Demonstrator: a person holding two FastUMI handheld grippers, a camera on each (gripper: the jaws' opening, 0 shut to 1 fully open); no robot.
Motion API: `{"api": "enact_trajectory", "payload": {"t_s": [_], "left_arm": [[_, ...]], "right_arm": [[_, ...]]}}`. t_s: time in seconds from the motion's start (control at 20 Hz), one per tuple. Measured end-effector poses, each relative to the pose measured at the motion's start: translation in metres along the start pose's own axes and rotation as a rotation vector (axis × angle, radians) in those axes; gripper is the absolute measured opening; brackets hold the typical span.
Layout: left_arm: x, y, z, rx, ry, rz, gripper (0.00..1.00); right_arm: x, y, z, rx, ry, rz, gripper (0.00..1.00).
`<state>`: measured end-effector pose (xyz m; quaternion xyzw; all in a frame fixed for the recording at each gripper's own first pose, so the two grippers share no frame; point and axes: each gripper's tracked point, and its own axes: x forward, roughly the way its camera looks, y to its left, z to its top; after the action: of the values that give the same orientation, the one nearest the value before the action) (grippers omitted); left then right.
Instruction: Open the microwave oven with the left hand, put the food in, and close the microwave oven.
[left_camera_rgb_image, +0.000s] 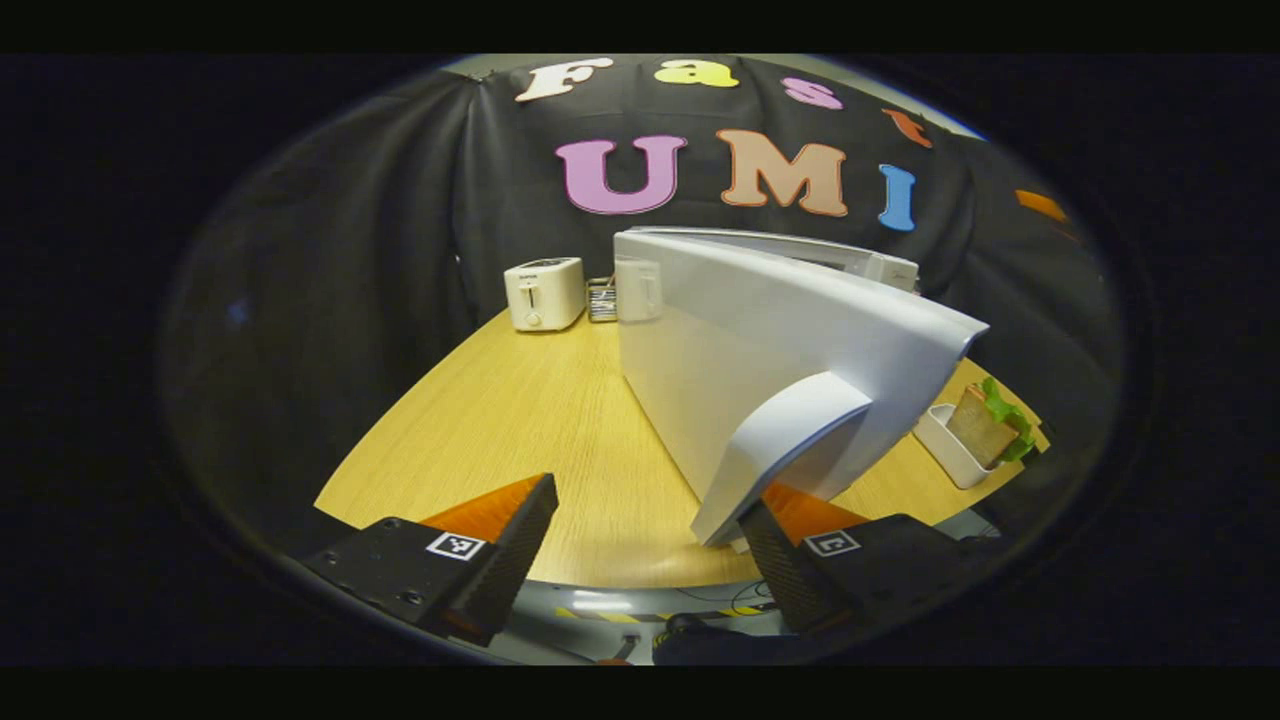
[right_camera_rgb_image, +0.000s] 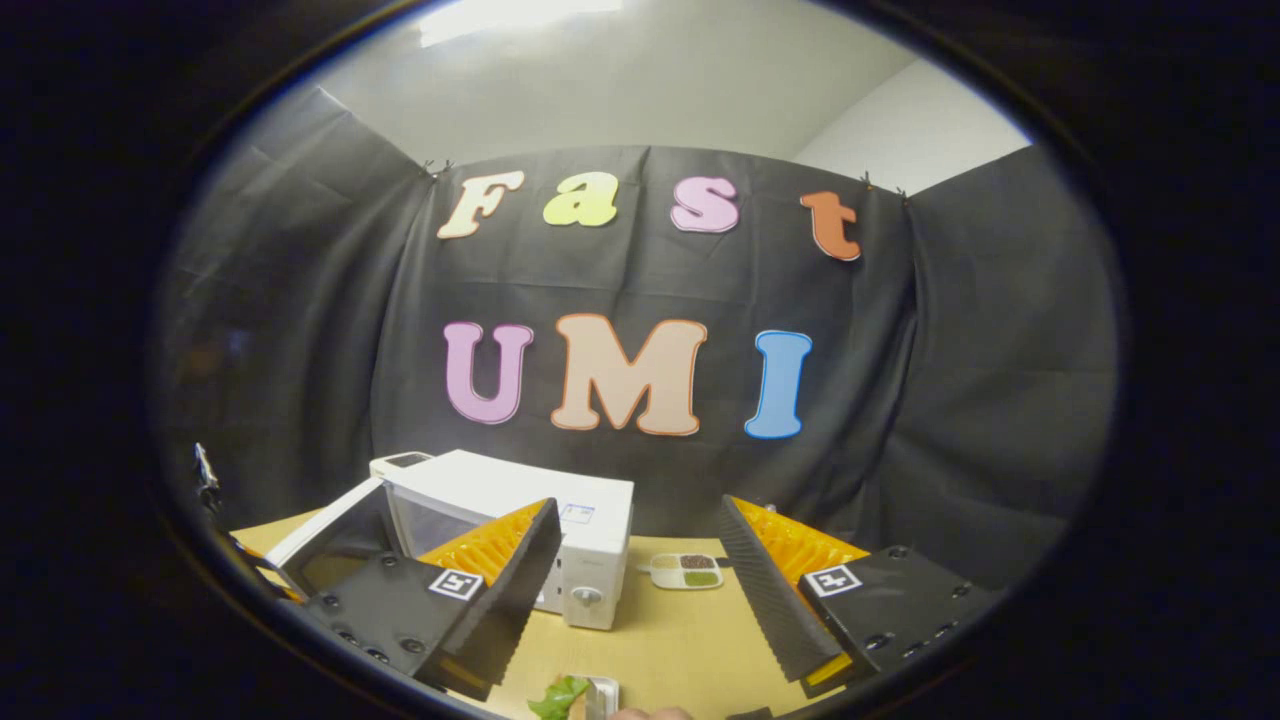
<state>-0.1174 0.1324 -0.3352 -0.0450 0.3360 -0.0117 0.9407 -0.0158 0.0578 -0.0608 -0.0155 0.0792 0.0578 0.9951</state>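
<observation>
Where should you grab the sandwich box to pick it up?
Grab the white box by its rim, coming down from above. It stands open-topped on the table with the sandwich sticking out, so a thin wall edge is probably easier to pinch.

Standing on the wooden tabletop: white microwave oven (right_camera_rgb_image: 520, 515), boxy, knob on its front panel, cavity showing open in the right gripper view. Swinging wide out from it: the door (left_camera_rgb_image: 780, 350), white and smooth, seen nearly edge-on in the left gripper view, its curved handle (left_camera_rgb_image: 780, 450) jutting forward. Sitting upright in a small white container (left_camera_rgb_image: 945, 445) just beyond the door: the food, a sandwich (left_camera_rgb_image: 985, 425) with green lettuce poking out.
</observation>
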Motion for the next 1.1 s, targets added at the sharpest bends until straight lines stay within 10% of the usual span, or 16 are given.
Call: {"api": "enact_trajectory", "payload": {"t_s": [0.5,1.1], "left_arm": [[-0.052,0.005,0.023,-0.028,-0.052,0.019,0.99],[-0.123,0.039,0.171,-0.096,-0.386,0.138,0.94]], "right_arm": [[-0.002,0.026,-0.077,-0.03,0.129,0.068,0.97],[-0.024,0.056,-0.239,-0.064,0.473,0.16,1.0]]}}
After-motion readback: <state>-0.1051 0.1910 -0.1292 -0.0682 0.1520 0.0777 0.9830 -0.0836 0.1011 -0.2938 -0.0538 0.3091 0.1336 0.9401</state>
